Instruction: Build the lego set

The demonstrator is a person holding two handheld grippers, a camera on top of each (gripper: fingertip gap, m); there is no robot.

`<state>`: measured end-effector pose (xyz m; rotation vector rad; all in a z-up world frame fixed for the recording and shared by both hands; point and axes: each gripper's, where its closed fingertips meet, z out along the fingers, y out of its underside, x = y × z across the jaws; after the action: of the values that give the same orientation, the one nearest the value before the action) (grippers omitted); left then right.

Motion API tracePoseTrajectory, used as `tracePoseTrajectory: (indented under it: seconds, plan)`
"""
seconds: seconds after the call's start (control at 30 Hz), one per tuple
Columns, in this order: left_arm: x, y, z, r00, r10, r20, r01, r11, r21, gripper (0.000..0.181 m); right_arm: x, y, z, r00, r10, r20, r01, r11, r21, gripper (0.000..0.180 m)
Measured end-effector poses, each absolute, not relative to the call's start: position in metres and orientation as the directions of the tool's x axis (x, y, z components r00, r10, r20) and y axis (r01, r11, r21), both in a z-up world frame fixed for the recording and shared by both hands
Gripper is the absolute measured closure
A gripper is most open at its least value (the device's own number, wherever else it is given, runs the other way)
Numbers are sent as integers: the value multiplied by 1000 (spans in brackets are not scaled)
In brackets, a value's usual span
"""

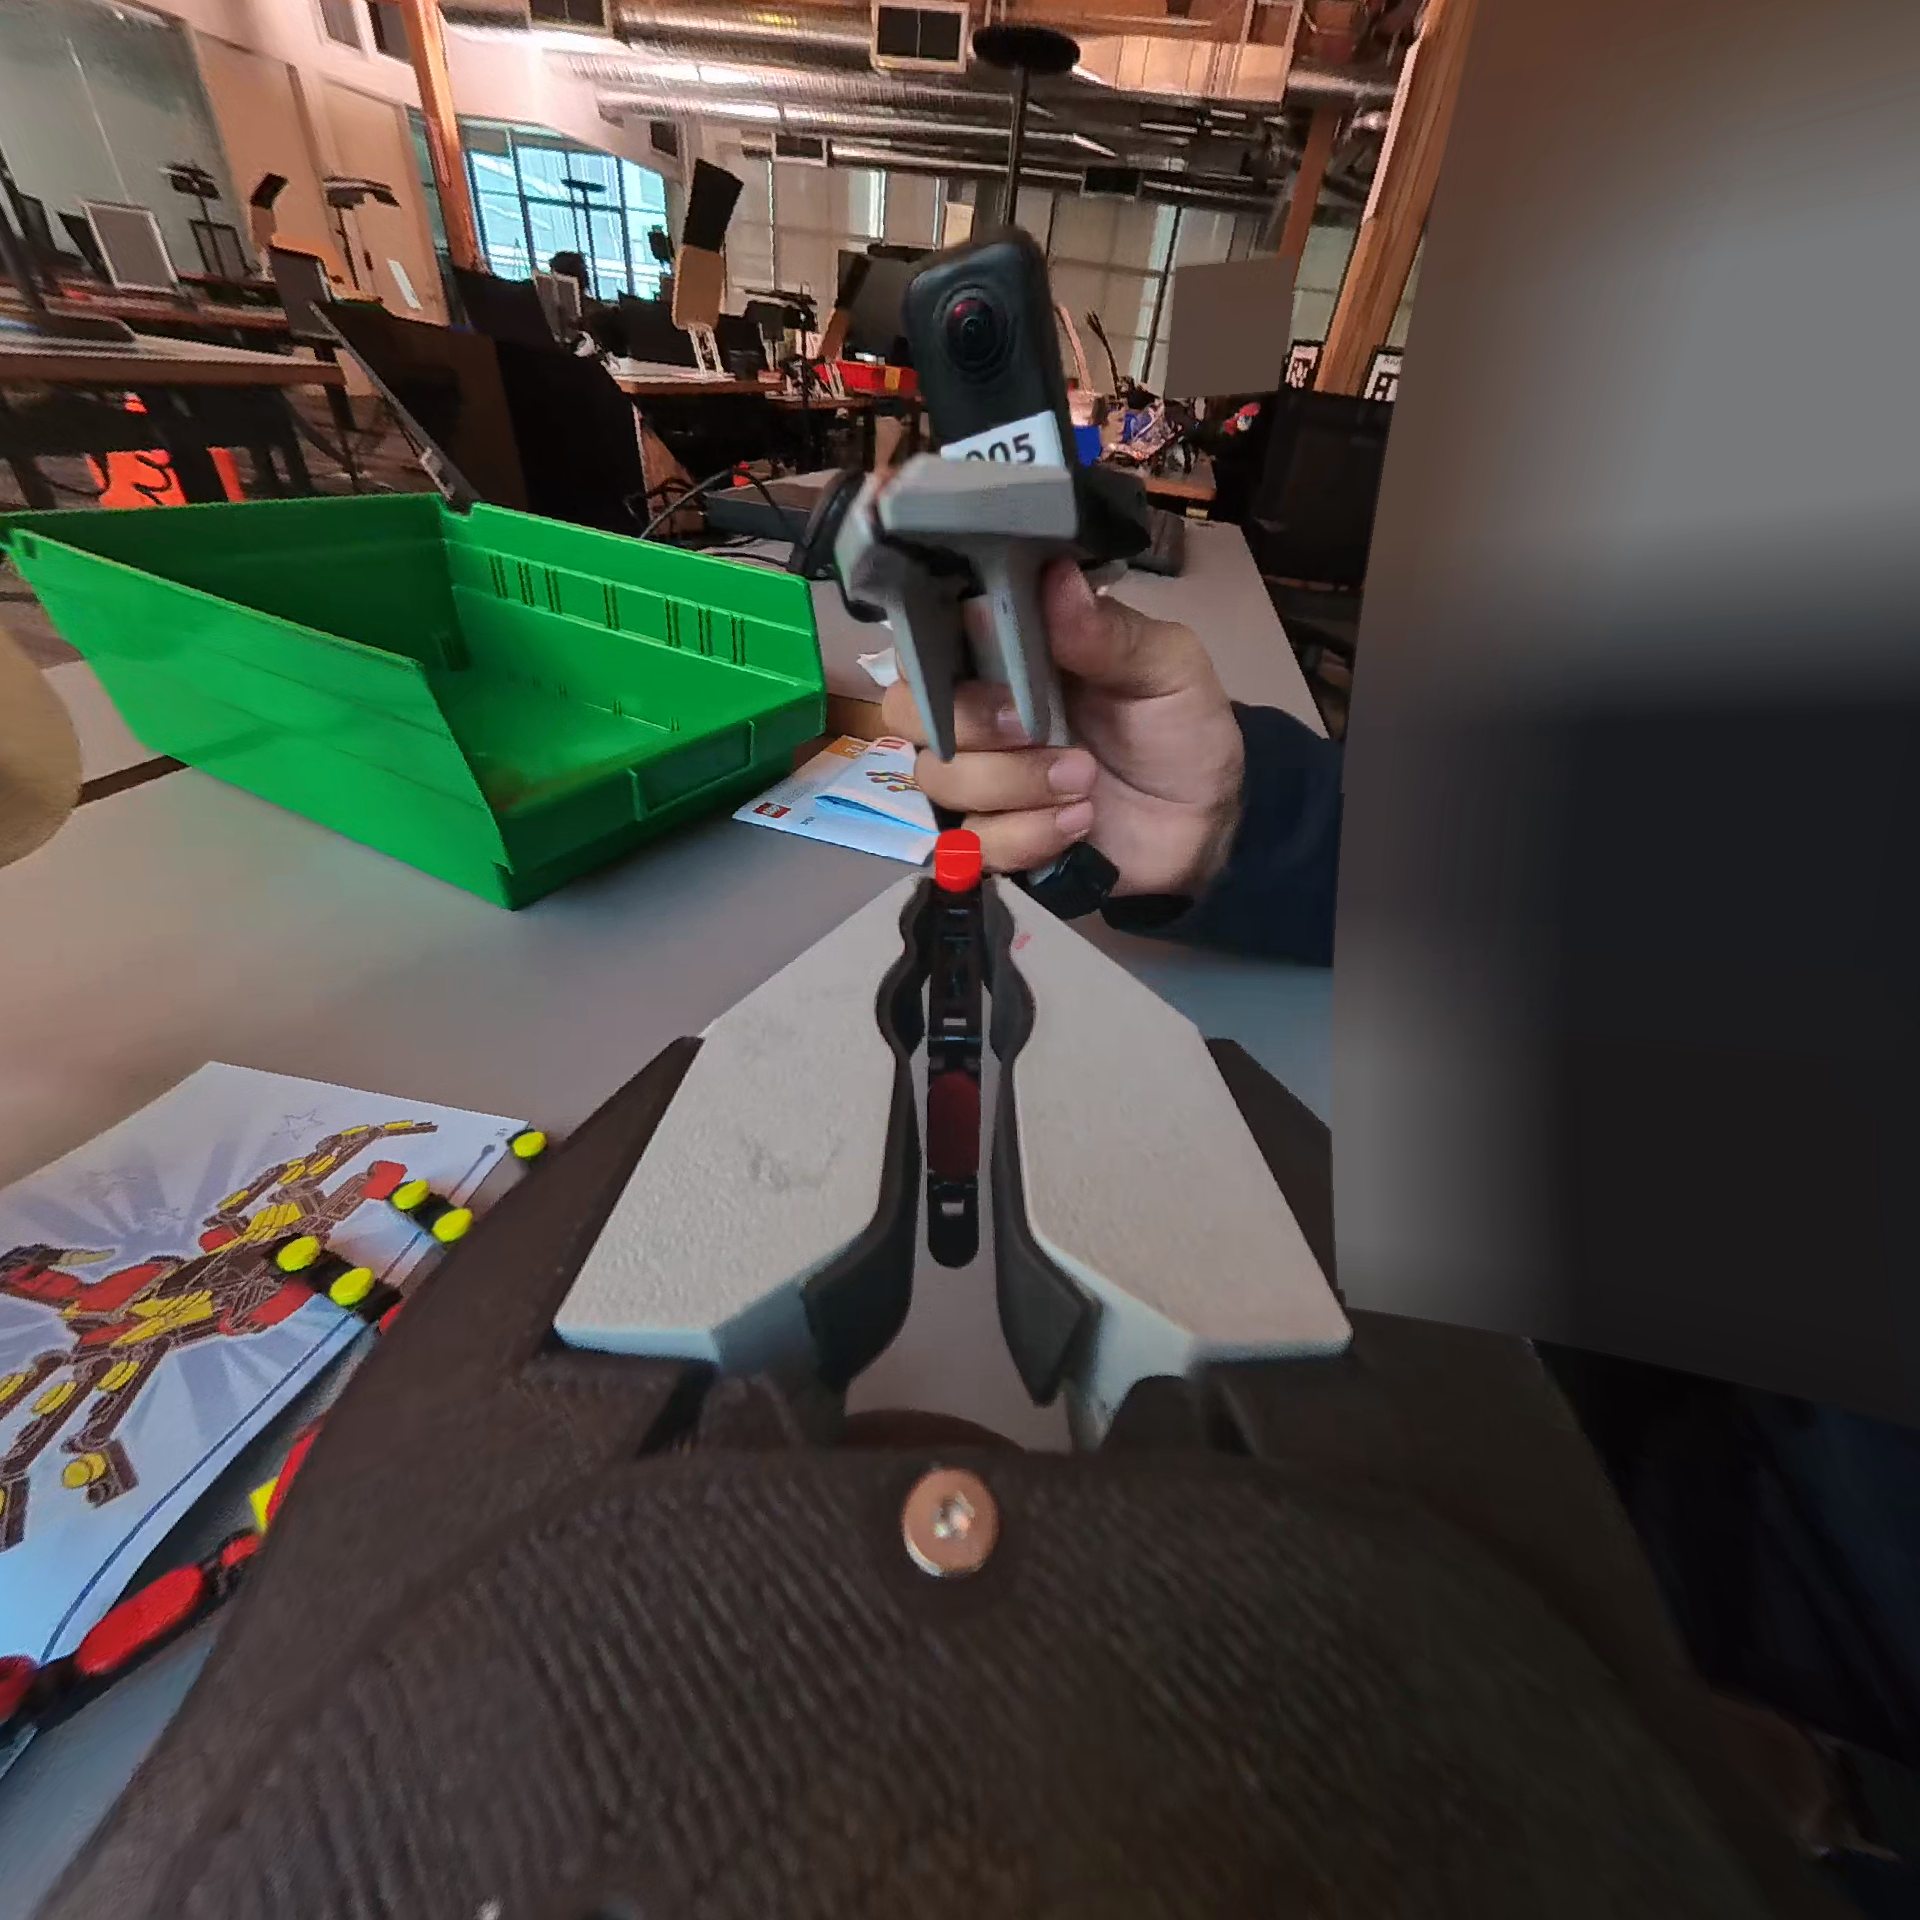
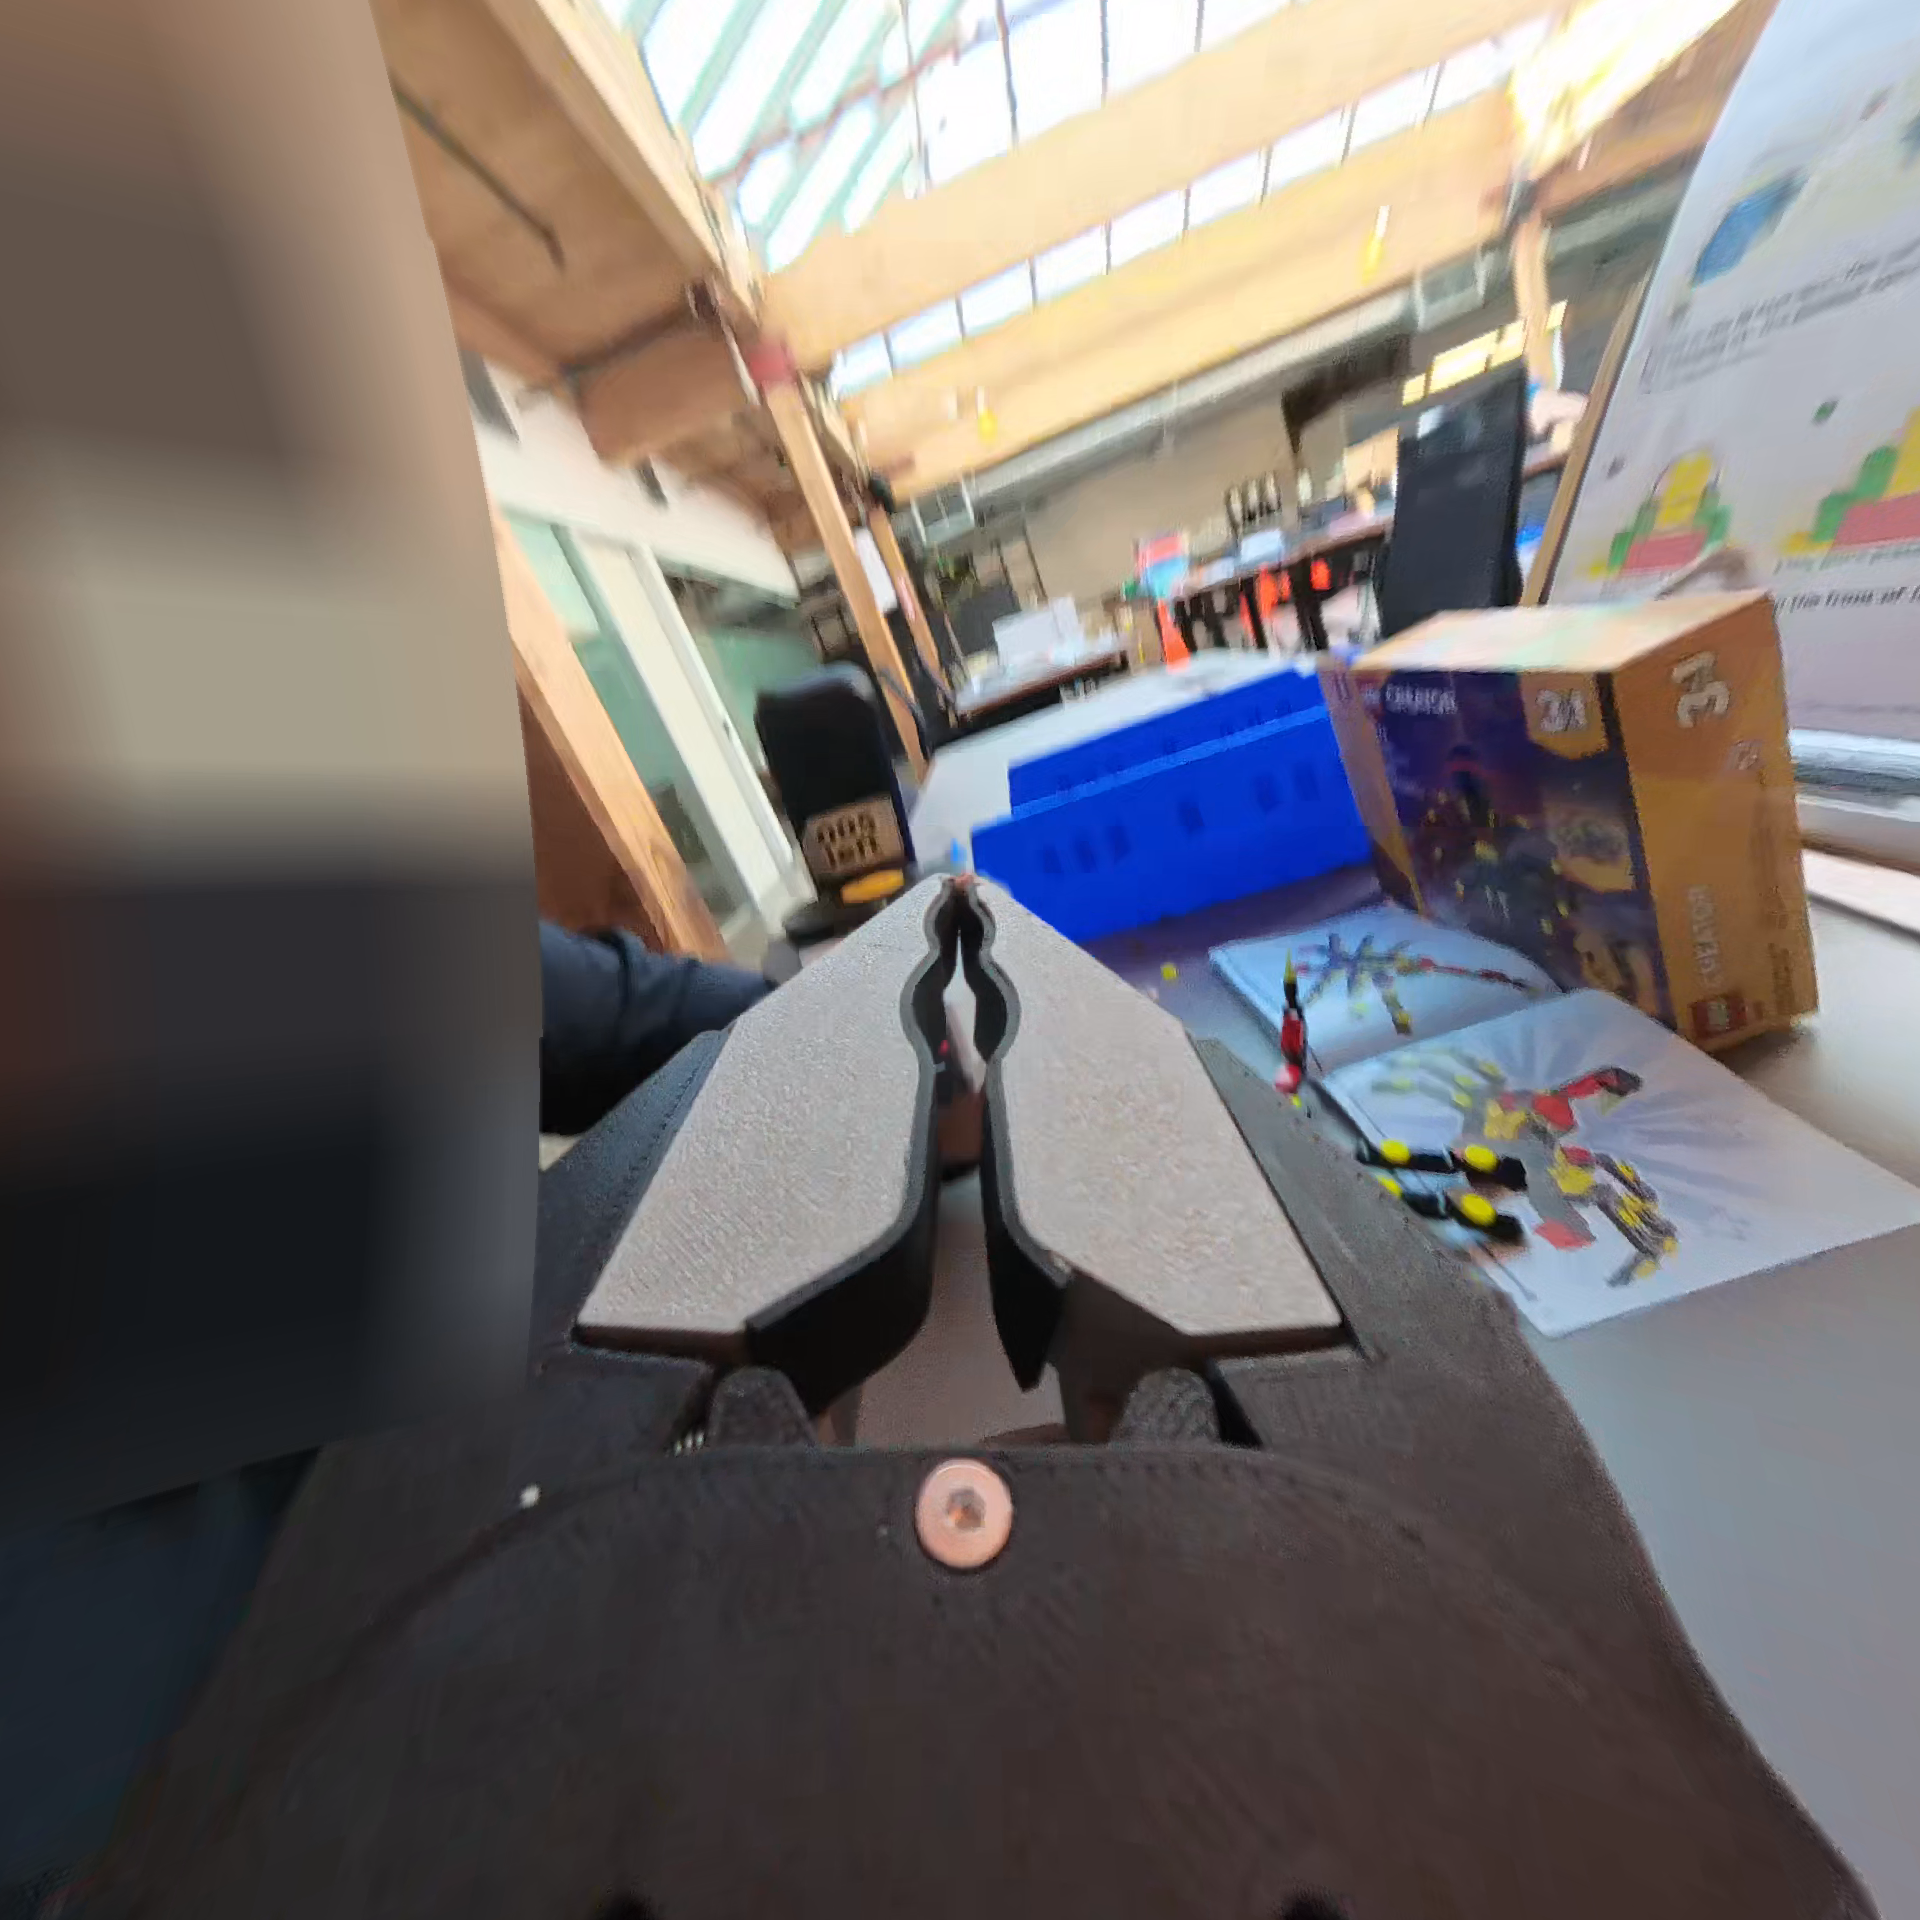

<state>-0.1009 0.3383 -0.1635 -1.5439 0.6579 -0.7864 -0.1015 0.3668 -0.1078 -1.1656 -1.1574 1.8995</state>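
storage bin (image 1: 436, 665): green | lego piece (image 1: 954, 1039) between jaws: black, red tip | second bin (image 2: 1164, 821): blue | lego box (image 2: 1579, 821): orange-purple

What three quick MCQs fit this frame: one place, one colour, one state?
1. Where is the green bin?
A. on the table, left of the left claw
B. on the floor
C. stacked on a chair

2. What colour is the tip of the lego piece in the left claw?
A. yellow
B. blue
C. red

3. What state is the left claw in?
A. open, empty
B. shut on the lego piece
C. out of view

Answers:
1 A: the left wrist view shows the bin resting on the grey tabletop, left of the claw.
2 C: a red cap sticks out past the claw tips.
3 B: both fingers press against the black-and-red piece.
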Motion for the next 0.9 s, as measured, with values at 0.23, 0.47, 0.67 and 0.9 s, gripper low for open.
tracePoseTrajectory:
  seconds: [0.23,0.47,0.67,0.9]
  plan:
    - [-107,340,-170,565,-792,231,85,-223,-971,176,-115,344,-151,-360,922,-147,206,-75,-976,168]
    - [-107,336,-169,500,-804,321,133,-294,-946,176,-117,337,-160,-396,901,-178,242,-85,-967,172]
    - [-106,335,-169,501,-808,311,121,-290,-949,176,-119,332,-161,-418,886,-199,245,-100,-964,178]
    - [-107,337,-170,515,-801,306,117,-288,-950,176,-120,333,-162,-415,882,-222,245,-126,-961,177]
